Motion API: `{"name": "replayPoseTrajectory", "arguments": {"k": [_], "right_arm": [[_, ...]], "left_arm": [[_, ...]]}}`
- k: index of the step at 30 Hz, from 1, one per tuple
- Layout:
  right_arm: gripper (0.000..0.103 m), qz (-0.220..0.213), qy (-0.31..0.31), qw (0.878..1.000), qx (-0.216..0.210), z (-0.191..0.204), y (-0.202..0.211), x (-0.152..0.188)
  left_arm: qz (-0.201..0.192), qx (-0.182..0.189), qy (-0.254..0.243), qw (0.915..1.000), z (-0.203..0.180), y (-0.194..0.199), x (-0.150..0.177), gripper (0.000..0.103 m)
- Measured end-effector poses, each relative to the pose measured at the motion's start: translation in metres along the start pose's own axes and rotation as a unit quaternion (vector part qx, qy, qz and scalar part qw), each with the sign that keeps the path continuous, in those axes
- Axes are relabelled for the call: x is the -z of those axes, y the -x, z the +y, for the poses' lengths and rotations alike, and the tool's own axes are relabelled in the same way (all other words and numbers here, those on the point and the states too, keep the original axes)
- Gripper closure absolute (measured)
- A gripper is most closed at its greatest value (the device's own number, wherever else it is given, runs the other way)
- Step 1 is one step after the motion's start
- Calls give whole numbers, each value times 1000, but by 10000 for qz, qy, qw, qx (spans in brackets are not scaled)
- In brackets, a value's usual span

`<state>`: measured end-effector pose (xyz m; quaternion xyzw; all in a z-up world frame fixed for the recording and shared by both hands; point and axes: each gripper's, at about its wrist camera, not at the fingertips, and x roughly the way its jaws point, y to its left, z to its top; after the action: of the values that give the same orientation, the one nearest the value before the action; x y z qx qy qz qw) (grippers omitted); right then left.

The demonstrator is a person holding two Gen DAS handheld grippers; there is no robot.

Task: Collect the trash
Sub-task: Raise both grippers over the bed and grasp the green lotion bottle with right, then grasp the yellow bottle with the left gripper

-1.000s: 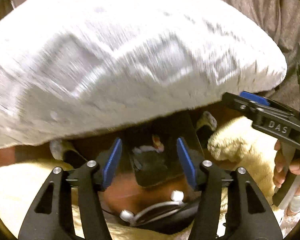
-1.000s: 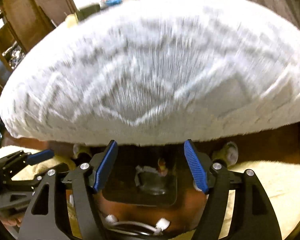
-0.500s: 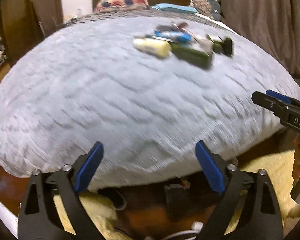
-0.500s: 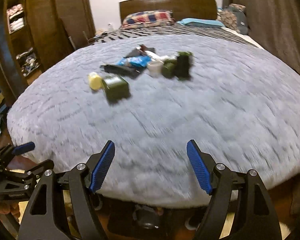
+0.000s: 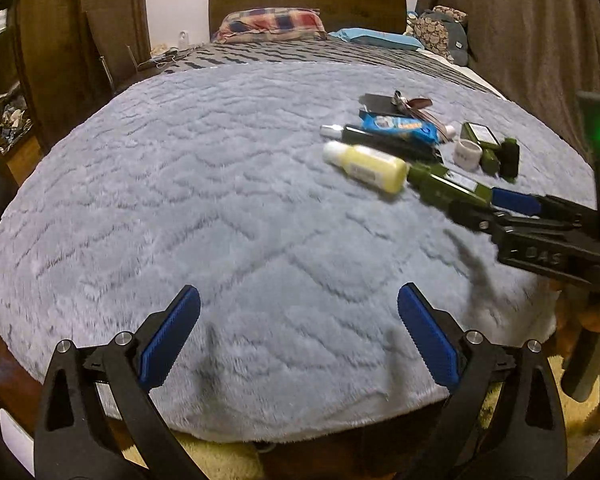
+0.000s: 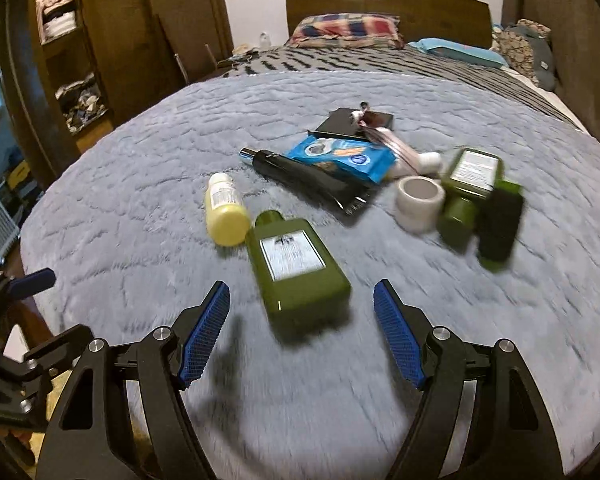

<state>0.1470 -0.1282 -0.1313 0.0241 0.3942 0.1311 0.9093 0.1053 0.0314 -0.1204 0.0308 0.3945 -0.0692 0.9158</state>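
Trash lies in a cluster on a grey fluffy blanket [image 6: 140, 184]: a green flat bottle [image 6: 296, 264], a yellow bottle [image 6: 226, 210], a black tube [image 6: 308, 180], a blue wrapper [image 6: 340, 154], a white tape roll [image 6: 418, 202], a second green bottle [image 6: 470, 188] and a black box [image 6: 352, 122]. My right gripper [image 6: 302, 334] is open and empty, just short of the green flat bottle. My left gripper [image 5: 298, 336] is open and empty over bare blanket, left of the cluster [image 5: 400, 144]. The right gripper [image 5: 540, 224] also shows at the left wrist view's right edge.
The blanket covers a bed with a wooden headboard [image 5: 308, 0] and a plaid pillow [image 5: 272, 24]. Wooden shelves [image 6: 68, 60] stand at the left. A brown curtain [image 5: 540, 40] hangs at the right. Yellow rug [image 5: 220, 460] lies below the bed's edge.
Both grippers have risen from below the bed's edge to above the blanket. The trash cluster has come into view and the right gripper has closed in on the green flat bottle.
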Motion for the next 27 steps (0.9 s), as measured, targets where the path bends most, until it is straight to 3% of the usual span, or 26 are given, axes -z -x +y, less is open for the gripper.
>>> {"name": "replayPoseTrajectory", "arguments": {"k": [6, 8, 12, 18, 27], "right_arm": [[30, 86, 127, 9999, -66, 6, -20, -9], [46, 77, 171, 9998, -51, 5, -22, -9], [54, -3, 146, 9999, 6, -3, -15, -5], [57, -199, -122, 9988, 422, -25, 10, 14], [57, -418, -631, 9958, 511, -52, 39, 39]], "left_arm": [[3, 1, 1, 10000, 1, -12, -13, 9], [6, 24, 0, 10000, 0, -16, -17, 9], [-18, 157, 27, 9999, -6, -24, -29, 9], [-52, 508, 124, 9986, -28, -43, -57, 9], [110, 363, 483, 9981, -51, -91, -90, 12]]}}
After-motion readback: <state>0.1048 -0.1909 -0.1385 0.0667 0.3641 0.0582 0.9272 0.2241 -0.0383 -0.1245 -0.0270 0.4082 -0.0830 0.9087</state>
